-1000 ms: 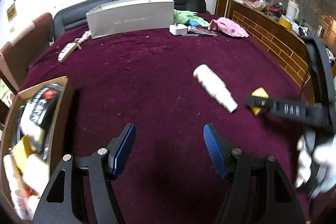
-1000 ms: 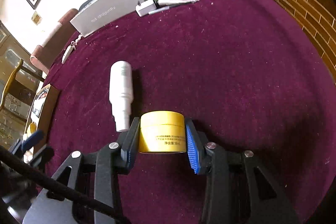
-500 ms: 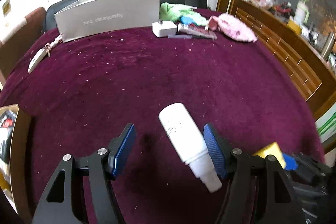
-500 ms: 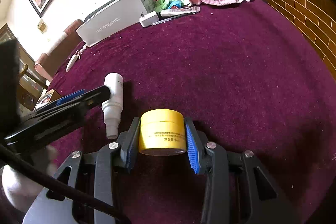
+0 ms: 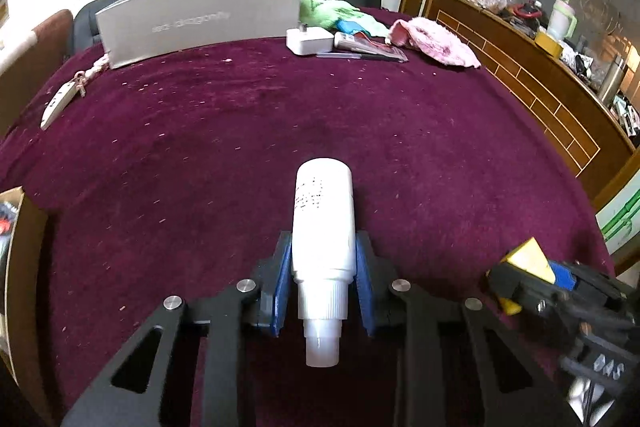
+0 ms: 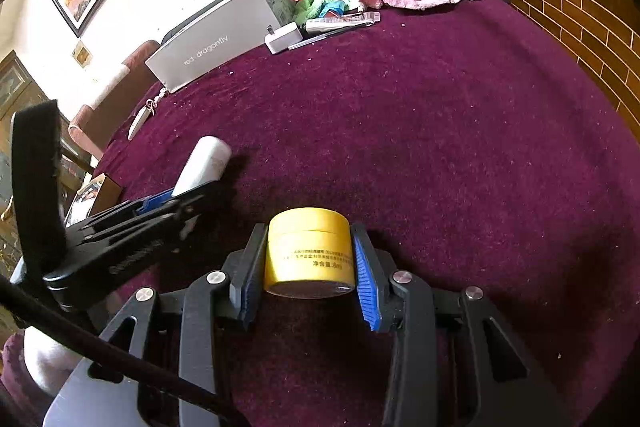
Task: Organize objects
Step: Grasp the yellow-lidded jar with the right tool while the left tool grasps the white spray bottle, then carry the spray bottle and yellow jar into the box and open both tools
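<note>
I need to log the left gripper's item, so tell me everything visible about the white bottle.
The white bottle is a smooth, plastic-looking cylinder with small dark print on its side, narrowing to a ribbed collar and a small nozzle cap that points toward the camera. It lies lengthwise over the maroon tablecloth, clamped near its shoulder between the left gripper's blue pads.

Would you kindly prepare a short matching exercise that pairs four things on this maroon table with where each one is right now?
Things:
1. white bottle
2. yellow jar
3. pink cloth
4. cardboard box

Places:
a. clamped in the right tool
b. at the table's left edge
c. clamped in the left tool
d. at the far side of the table, near the brick-patterned counter

Pairs: 1-c, 2-a, 3-d, 4-b
</note>
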